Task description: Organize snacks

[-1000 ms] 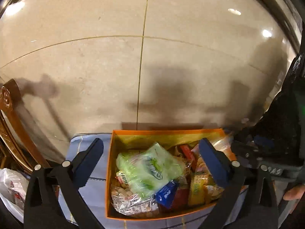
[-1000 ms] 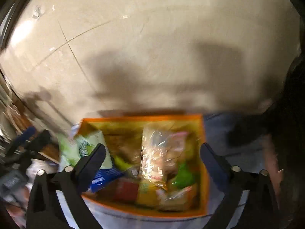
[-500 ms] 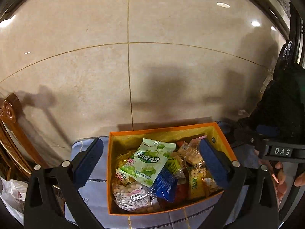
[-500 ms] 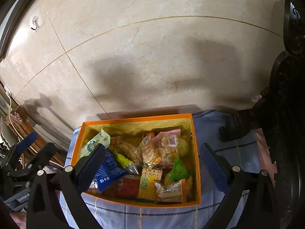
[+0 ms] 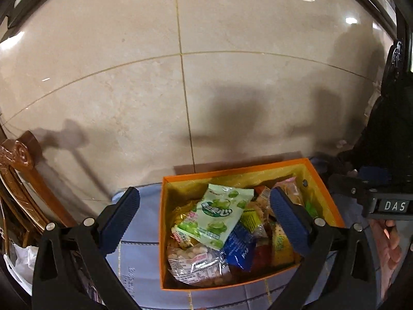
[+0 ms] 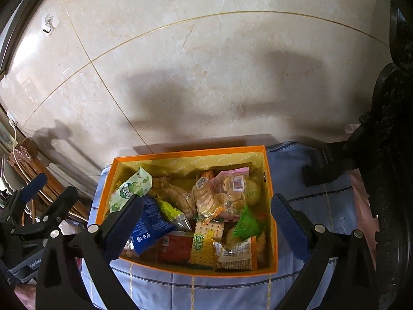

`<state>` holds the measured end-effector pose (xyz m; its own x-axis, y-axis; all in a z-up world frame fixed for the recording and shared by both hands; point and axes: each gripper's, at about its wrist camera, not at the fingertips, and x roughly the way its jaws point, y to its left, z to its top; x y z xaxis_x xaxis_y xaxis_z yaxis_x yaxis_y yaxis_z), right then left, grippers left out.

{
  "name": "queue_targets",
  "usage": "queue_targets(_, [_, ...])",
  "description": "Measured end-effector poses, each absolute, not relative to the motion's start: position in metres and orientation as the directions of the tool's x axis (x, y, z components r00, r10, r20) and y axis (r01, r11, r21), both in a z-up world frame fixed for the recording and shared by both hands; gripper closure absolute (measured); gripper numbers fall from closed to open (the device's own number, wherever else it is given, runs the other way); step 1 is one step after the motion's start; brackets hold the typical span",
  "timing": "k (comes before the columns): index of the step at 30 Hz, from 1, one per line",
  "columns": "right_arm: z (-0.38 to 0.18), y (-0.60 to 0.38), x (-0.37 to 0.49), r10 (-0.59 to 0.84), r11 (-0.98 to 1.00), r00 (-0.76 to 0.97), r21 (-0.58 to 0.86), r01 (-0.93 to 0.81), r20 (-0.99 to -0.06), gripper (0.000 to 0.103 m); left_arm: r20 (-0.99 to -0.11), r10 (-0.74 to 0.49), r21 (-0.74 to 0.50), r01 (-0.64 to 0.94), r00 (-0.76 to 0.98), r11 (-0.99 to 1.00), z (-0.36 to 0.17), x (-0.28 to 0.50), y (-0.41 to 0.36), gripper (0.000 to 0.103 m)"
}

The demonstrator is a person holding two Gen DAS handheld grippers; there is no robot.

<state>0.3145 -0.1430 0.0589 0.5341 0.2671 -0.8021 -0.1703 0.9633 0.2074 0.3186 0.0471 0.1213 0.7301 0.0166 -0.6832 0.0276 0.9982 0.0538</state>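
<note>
An orange box (image 5: 329,199) (image 6: 272,235) stands on a blue checked cloth against a marble wall, filled with several snack packets. On top lies a green candy bag (image 5: 215,215) (image 6: 129,191), with a blue packet (image 5: 238,249) (image 6: 149,226), a clear bag of round biscuits (image 6: 231,193) and a yellow cracker pack (image 6: 206,241) around it. My left gripper (image 5: 204,219) hovers open above the box's left half, empty. Open and empty too, my right gripper (image 6: 206,228) is above the box's front. The other gripper (image 6: 36,206) shows at the left of the right wrist view.
The blue cloth (image 5: 139,266) (image 6: 304,180) covers the table around the box. A carved wooden chair back (image 5: 18,170) stands left. A dark carved stand (image 6: 382,134) rises at the right. A hook (image 6: 49,23) hangs on the wall. A hand (image 5: 389,242) holds the other gripper's handle.
Both grippers have pulled back and up from the box, so it looks smaller and lower. The green candy bag now lies flat on the pile. The views are sharp again.
</note>
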Motion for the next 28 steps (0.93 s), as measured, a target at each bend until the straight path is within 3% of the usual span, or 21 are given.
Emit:
queue_targets(13, [0.053,-0.147,0.313,0.258,0.966,0.527,0.203,-0.162,-0.810,0.003,-0.641,0.024,0.063,0.021,0.767,0.998,0.122,0.313,0.048,0.004])
queue_targets(16, [0.053,-0.146,0.312,0.262,0.964,0.523,0.203,-0.169,-0.811,0.003,-0.592,0.045,0.093,0.013,0.804,0.996,0.126,0.306,0.046,0.004])
queue_targets(28, [0.052,-0.152,0.311,0.263,0.965,0.519,0.218,-0.147,-0.814,0.003,-0.648,0.072,0.070,-0.034,0.758,0.997,0.123,0.311,0.057,0.004])
